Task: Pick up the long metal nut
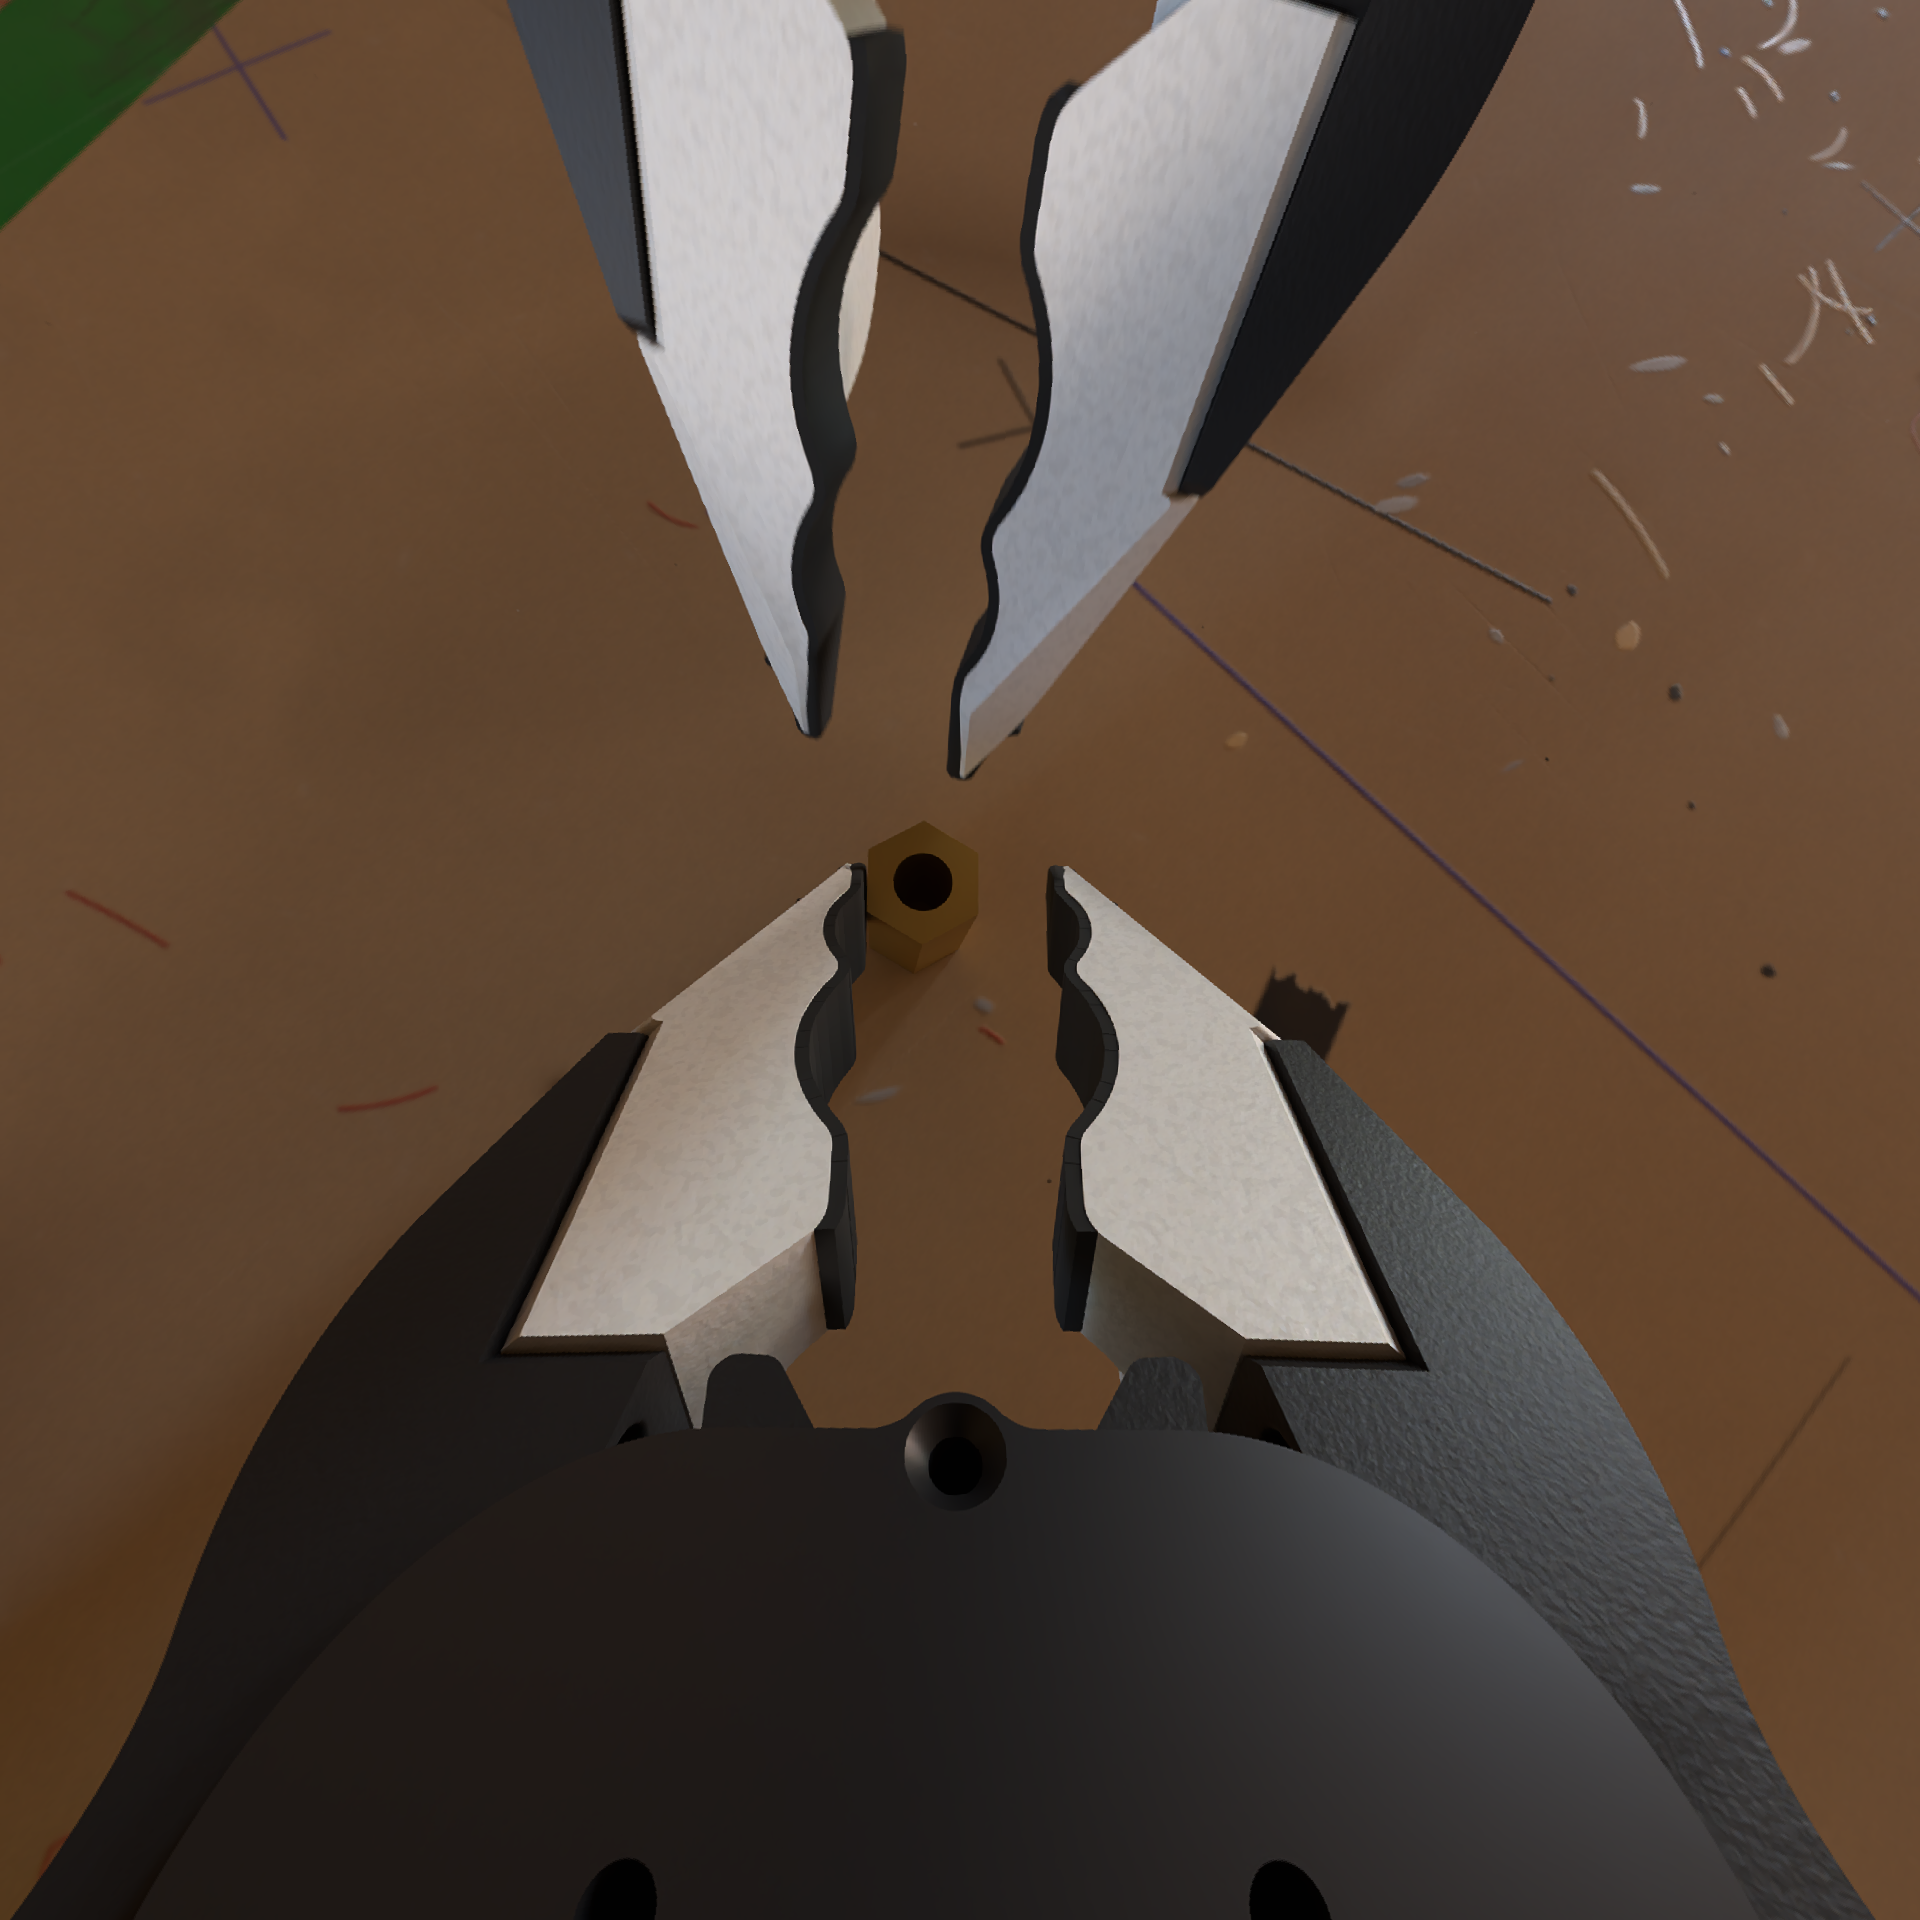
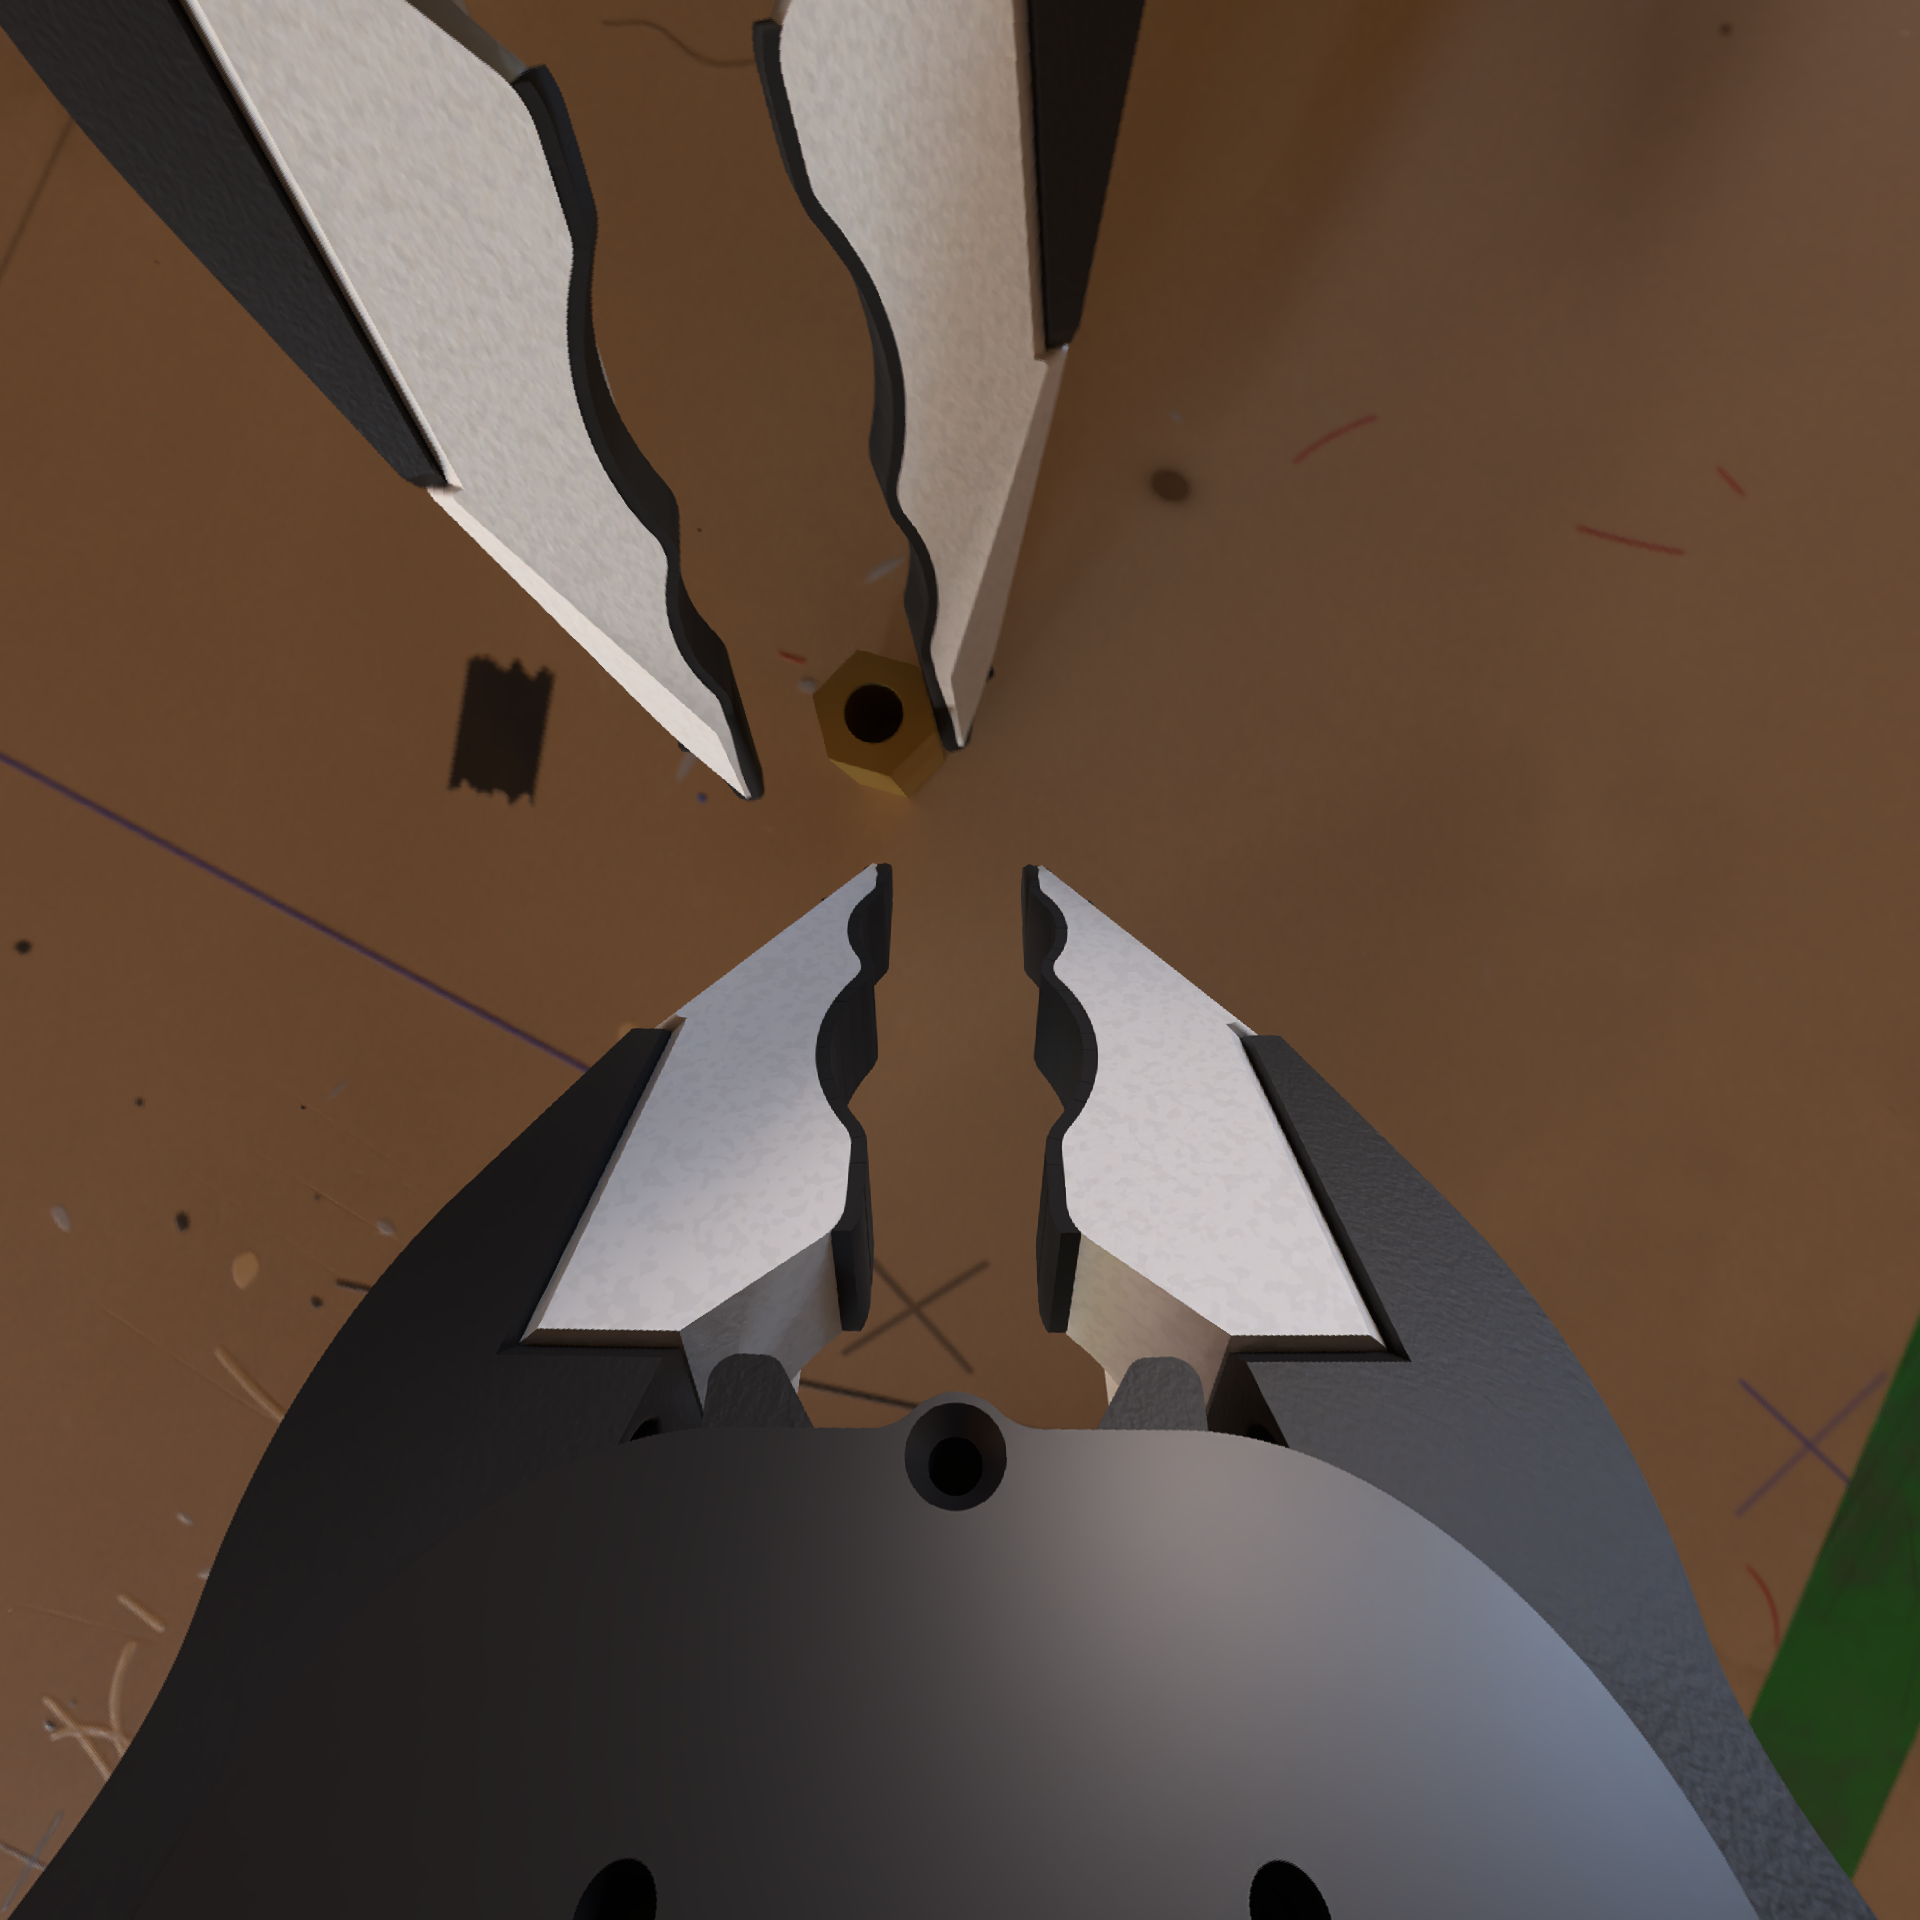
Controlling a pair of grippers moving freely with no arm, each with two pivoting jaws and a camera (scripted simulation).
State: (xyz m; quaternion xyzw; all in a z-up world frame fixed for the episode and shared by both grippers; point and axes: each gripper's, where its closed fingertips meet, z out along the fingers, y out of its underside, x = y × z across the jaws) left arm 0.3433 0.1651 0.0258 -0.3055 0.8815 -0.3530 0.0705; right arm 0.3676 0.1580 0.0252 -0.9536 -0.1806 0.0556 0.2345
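Observation:
The long metal nut (image 1: pixel 921 894) is brass-coloured and hexagonal and stands upright on the brown table, its bore facing up. My left gripper (image 1: pixel 954 871) is open around it; the nut sits against the left fingertip (image 1: pixel 847 914), with a wide gap to the right one. My right gripper (image 1: pixel 883 753) comes in from the far side, open and empty, its tips just beyond the nut. In the right wrist view the nut (image 2: pixel 878 722) lies ahead of my right gripper (image 2: pixel 956 871), touching one tip of the left gripper (image 2: pixel 852 764).
The brown table (image 1: pixel 312 623) bears scratch lines and specks. A dark torn patch (image 2: pixel 501 727) lies near the nut. A green strip (image 1: pixel 62 114) borders the table at the far left; it also shows in the right wrist view (image 2: pixel 1860 1621).

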